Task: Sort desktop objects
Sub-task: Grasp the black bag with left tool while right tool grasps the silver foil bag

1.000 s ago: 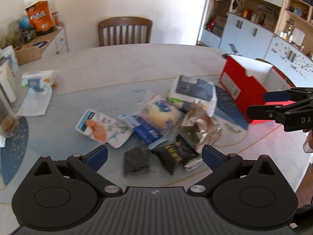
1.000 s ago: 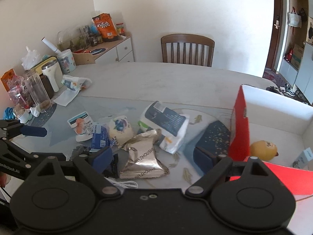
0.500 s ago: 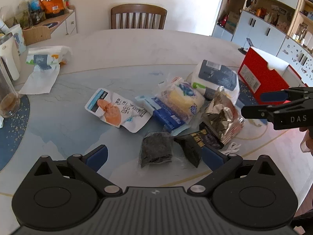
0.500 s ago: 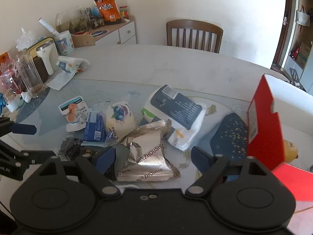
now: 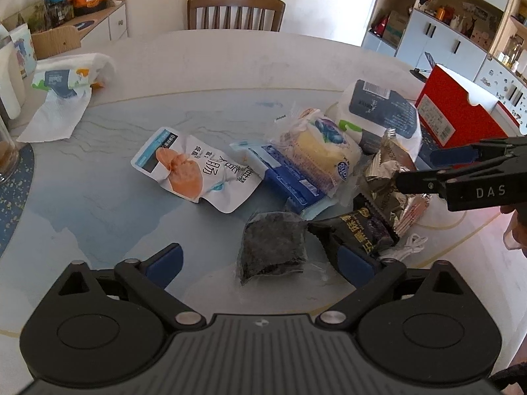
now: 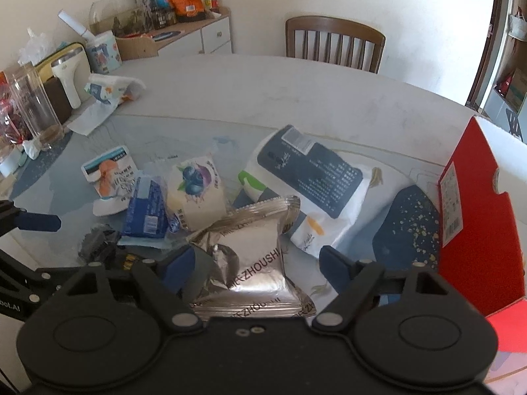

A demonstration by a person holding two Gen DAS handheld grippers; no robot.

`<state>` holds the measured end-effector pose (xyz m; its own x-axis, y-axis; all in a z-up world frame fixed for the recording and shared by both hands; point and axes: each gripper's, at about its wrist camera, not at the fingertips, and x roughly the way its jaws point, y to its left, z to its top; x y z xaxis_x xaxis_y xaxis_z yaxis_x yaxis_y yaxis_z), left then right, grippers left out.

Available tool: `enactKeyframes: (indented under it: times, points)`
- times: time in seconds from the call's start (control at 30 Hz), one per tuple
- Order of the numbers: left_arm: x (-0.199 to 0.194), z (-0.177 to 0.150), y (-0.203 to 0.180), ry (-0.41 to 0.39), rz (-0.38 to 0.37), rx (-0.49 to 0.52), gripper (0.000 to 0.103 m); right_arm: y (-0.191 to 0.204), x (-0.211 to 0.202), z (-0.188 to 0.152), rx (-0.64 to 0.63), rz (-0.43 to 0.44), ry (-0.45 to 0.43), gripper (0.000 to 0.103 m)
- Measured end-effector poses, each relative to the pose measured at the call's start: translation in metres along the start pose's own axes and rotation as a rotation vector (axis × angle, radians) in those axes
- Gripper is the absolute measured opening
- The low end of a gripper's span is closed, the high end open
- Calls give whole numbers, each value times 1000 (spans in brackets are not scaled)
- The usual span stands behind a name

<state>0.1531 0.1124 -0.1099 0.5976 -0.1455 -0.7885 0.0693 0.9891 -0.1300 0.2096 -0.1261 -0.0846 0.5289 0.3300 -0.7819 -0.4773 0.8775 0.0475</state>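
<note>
Silver foil marks the crumpled snack bag at 3 o'clock in the left wrist view, lying on the counter in a loose heap of packets. Left claw: released, its jaws having just narrowed slightly; between them lies a clear-wrapped dark grey block, untouched by either pad. A black packet with gold lettering lies just beside the block at 3 o'clock, its near corner at the right finger. A white pouch printed with an orange figure sits near centre, apart from the heap. A blue packet touches a blueberry cake wrapper. A red box stands at 2 o'clock. The right claw enters from 3 o'clock over the foil bag.

Right wrist view. Right claw: released, its jaws having just been closing, with the silver foil bag between them; whether the left pad touches the foil I cannot tell. The bag is creased, lettered "ZHOUSHI". A white and navy tissue pack lies at 1 o'clock, and the red box at 3 o'clock.
</note>
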Motion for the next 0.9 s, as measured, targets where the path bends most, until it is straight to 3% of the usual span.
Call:
enactKeyframes:
  times: [0.1,0.2,0.37,0.63,0.9]
  points:
    - [4,2,2,-1,-9,-13,96,-3,6,-1,-1,-4,17,77]
    - [9,3,4,3,-21,-23,84,-4,11,-1,0,7,26,76]
    - [14,3,3,-7,-33,-17,74,0,18,2,-27,19,47,73]
    - [15,4,1,-22,-46,-3,44,9,26,2,-55,21,84,61]
    - [13,2,-1,-26,-51,25,35,14,26,2,-71,1,92,53]
